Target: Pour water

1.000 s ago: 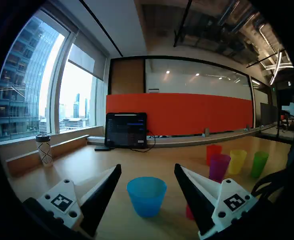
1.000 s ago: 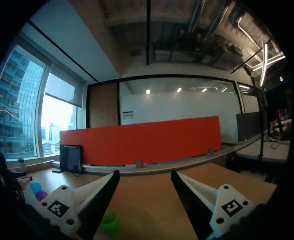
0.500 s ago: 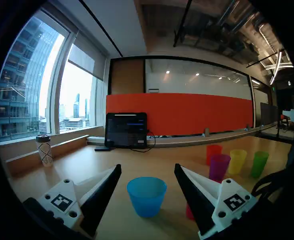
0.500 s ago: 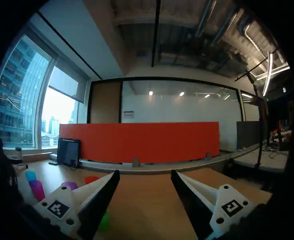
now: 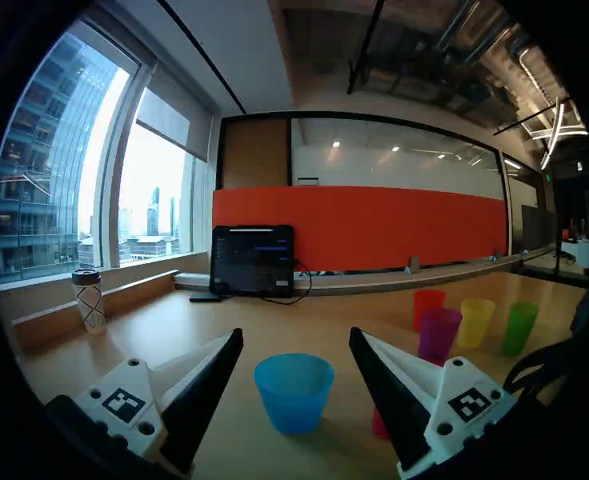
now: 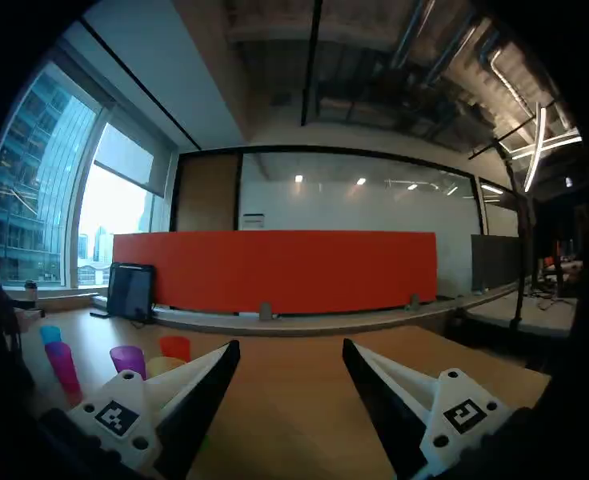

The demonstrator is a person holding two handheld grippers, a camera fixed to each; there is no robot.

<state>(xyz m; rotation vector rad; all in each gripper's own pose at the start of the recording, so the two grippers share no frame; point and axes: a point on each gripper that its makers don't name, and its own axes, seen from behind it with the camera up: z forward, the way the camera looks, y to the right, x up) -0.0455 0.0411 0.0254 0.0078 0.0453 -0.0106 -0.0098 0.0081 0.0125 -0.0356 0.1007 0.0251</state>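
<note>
Left gripper [image 5: 295, 333]: fingers spread wide, nothing held, low over table [image 5: 334, 316].
Blue cup [image 5: 293, 390]: upright on table, in gap between fingers, touching neither.
Red cup [image 5: 427, 302], purple cup [image 5: 438, 333], yellow cup [image 5: 476, 320], green cup [image 5: 520, 326]: close group toward right edge.
Tablet [image 5: 252, 260]: propped at far edge.
Bottle [image 5: 89, 300]: on ledge along left edge.
Right gripper [image 6: 290, 344]: fingers spread wide, empty, above bare wood.

blue cup [image 5: 293, 392] between parted left fingers [image 5: 210, 380]; purple cup [image 5: 438, 332] near right; open tabletop [image 5: 174, 328] left.
</note>
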